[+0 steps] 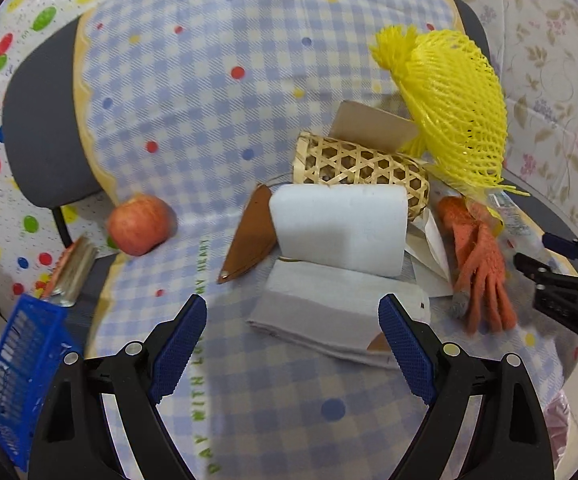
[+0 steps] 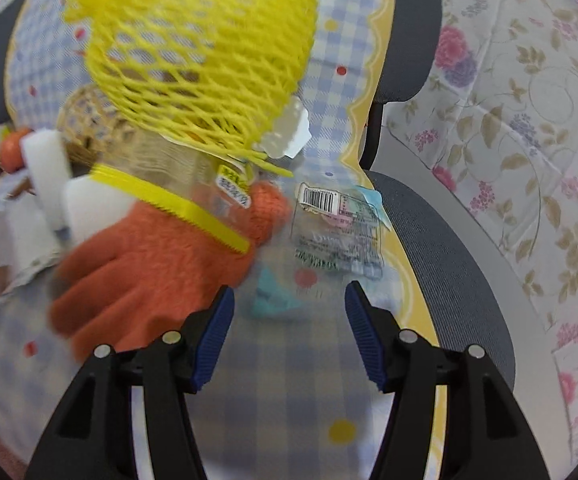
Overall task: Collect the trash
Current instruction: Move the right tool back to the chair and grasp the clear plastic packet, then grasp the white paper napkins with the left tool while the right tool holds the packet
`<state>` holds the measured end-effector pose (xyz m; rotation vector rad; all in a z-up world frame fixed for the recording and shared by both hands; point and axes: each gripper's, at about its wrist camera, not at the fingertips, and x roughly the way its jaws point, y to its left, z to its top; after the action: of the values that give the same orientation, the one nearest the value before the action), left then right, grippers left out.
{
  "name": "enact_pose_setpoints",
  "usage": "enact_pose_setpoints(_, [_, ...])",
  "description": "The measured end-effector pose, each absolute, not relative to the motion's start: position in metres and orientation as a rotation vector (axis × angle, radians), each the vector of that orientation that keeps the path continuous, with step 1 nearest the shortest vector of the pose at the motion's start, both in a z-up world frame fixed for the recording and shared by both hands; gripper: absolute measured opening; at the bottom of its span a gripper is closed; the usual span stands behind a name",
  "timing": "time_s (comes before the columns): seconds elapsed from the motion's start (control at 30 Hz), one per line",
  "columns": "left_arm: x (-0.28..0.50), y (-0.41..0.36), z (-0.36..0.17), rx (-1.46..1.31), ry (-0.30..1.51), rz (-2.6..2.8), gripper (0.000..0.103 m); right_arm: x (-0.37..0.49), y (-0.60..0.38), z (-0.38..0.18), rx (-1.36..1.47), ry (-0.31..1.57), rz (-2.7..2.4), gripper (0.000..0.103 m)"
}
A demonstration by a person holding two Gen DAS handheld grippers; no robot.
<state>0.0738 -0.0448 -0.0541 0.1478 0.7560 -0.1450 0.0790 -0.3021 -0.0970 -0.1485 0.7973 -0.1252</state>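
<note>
Clear wrapper (image 2: 339,232), just beyond right jaws

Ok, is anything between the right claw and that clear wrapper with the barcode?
Nothing visible. The right claw is open and the clear wrapper lies flat on the checked cloth straight ahead of it. The orange glove sits just beside the path, close to one pad, and could get brushed.

one apple (image 1: 140,224), one woven basket (image 1: 359,170), one yellow net (image 1: 455,108), one orange glove (image 1: 479,264), two white foam blocks (image 1: 341,228), one blue crate (image 1: 19,376), one clear wrapper (image 2: 339,232), two tongs (image 1: 293,344).
</note>
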Motion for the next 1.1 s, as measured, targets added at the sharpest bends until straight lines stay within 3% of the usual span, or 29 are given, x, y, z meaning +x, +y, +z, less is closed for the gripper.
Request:
enact_pose_setpoints(0.13, [0.081,-0.047,-0.060,0.138,0.760,-0.156,0.087,0.100,-0.301,-0.108,-0.199,0.816,-0.187,0.055])
enact_pose_setpoints(0.23, [0.081,-0.047,-0.062,0.140,0.763,-0.159,0.087,0.108,-0.303,-0.109,-0.197,0.829,-0.210,0.046])
enact_pose_setpoints(0.37, [0.076,-0.043,-0.061,0.138,0.763,-0.155,0.087,0.112,-0.313,-0.109,-0.188,0.869,-0.249,0.003])
enact_pose_setpoints(0.73, [0.053,-0.040,-0.068,0.142,0.798,-0.171,0.088,0.015,-0.330,-0.032,0.100,0.680,-0.089,0.002])
enact_pose_setpoints(1.1, [0.105,-0.083,-0.084,0.067,0.887,-0.079,0.088,-0.024,-0.307,-0.020,0.088,0.631,-0.038,0.002])
